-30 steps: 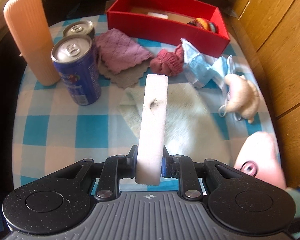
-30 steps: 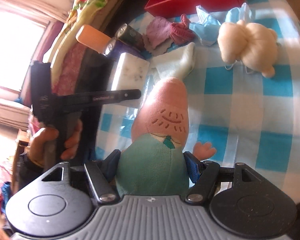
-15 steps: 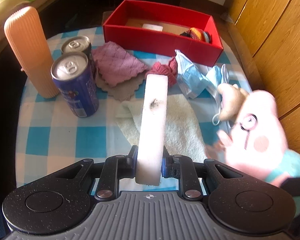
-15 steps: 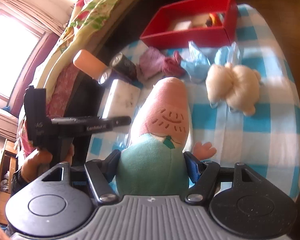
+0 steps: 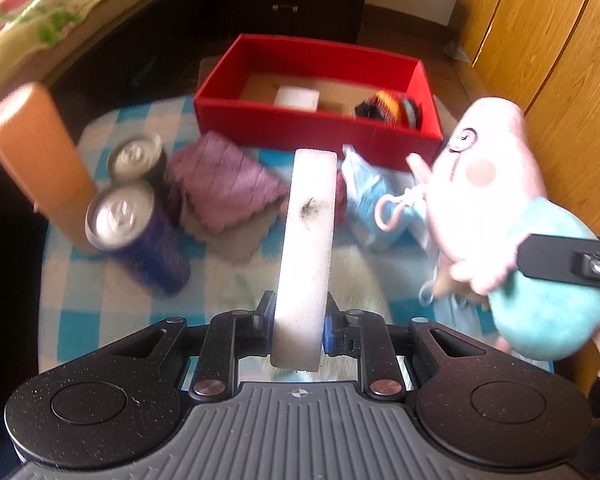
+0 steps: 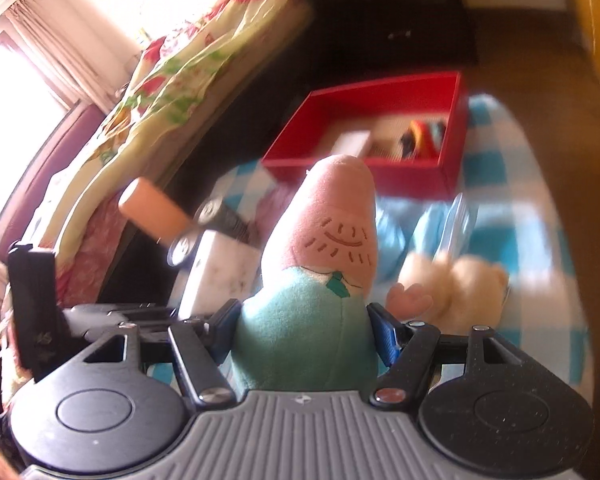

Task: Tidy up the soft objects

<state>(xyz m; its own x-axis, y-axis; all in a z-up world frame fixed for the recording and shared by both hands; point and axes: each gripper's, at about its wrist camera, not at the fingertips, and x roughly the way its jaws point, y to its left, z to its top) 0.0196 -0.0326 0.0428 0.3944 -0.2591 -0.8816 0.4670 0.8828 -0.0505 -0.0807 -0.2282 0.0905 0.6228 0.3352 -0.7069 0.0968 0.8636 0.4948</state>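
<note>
Beyond both tongs sits one red box (image 5: 316, 128) holding two items. Left tongs (image 5: 298, 320) clench one white sponge (image 5: 306, 248); right tongs (image 6: 304, 330) grip one pig plush (image 6: 312, 300) above the worktop (image 5: 80, 320). Two cans (image 5: 136, 236) stand left of the sponge.

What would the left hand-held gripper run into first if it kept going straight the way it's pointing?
Probably the dark red cloth bundle just past the tip of the white sponge held by the left hand-held gripper, with the red box behind it. Depth is hard to judge.
</note>
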